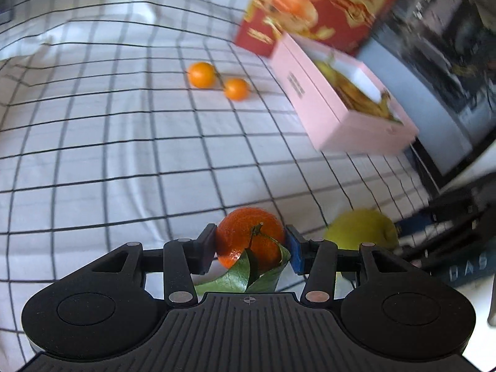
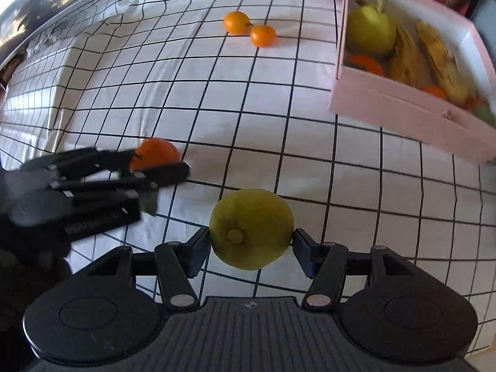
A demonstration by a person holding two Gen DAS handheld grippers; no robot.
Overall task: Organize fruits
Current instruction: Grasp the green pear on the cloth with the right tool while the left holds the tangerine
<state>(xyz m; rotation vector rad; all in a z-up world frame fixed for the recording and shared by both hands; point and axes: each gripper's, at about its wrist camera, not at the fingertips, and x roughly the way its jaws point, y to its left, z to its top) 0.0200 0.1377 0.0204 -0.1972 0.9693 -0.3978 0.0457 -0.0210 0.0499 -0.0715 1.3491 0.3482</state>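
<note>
Both tilted down, left gripper (image 1: 250, 245) clamps mandarin (image 1: 248, 235), right gripper (image 2: 251, 243) clamps lemon (image 2: 251, 228)

A white black-gridded cloth (image 2: 235, 108) covers the desk; two small oranges (image 2: 250, 29), touching, a pink box (image 2: 403, 108) and a red box (image 1: 310, 9) sit on it.

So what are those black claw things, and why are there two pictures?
Each black claw is a gripper, a squeezing tool a person holds, one in each hand. Each carries a small camera, so you get one picture from each. The left gripper squeezes a leafy orange. The right gripper squeezes a yellow-green lemon. Below them is a checked cloth with two small oranges touching each other. The pink box already holds bananas, a pear and more oranges.
</note>
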